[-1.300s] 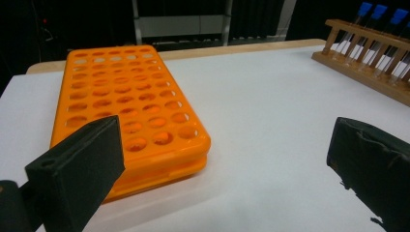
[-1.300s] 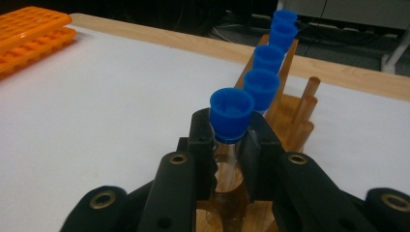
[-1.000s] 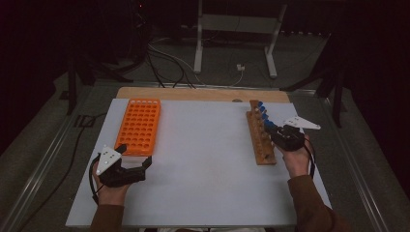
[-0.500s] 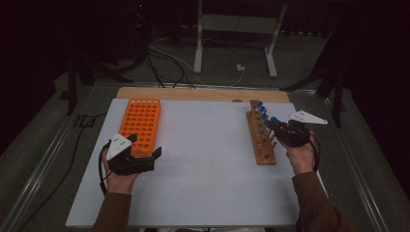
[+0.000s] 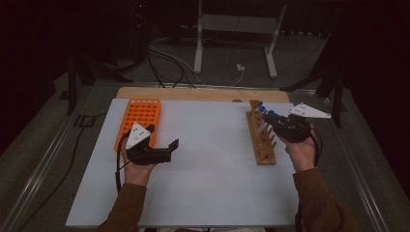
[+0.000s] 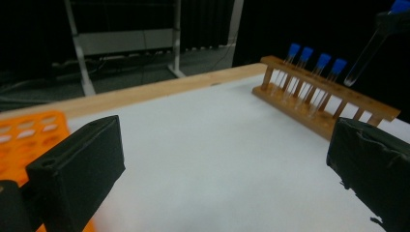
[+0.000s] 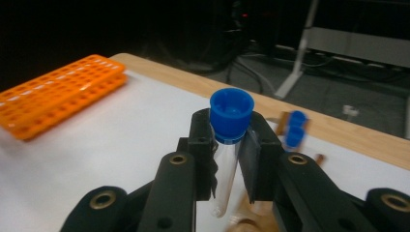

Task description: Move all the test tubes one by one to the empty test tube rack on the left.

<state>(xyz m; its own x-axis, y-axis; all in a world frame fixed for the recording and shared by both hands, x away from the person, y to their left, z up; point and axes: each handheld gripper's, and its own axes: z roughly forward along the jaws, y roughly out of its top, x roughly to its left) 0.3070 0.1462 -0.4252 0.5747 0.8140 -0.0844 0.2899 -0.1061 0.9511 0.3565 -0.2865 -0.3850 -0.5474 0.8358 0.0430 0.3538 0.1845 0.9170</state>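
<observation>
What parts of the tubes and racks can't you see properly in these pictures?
- Held tube: its bottom end is blurred behind the right hand-held gripper in the right gripper view.
- Orange rack: cut off by the picture's left edge and hidden by a jaw, left gripper view.
- Wooden rack tubes: too small to count, high view.

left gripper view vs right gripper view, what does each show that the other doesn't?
Left gripper view alone: its own open jaws with nothing between them, and four capped tubes standing in the wooden rack. Right gripper view alone: the right gripper shut on a blue-capped tube, seen close, just under the cap. Both: the orange rack, the white tabletop, and that lifted tube.
</observation>
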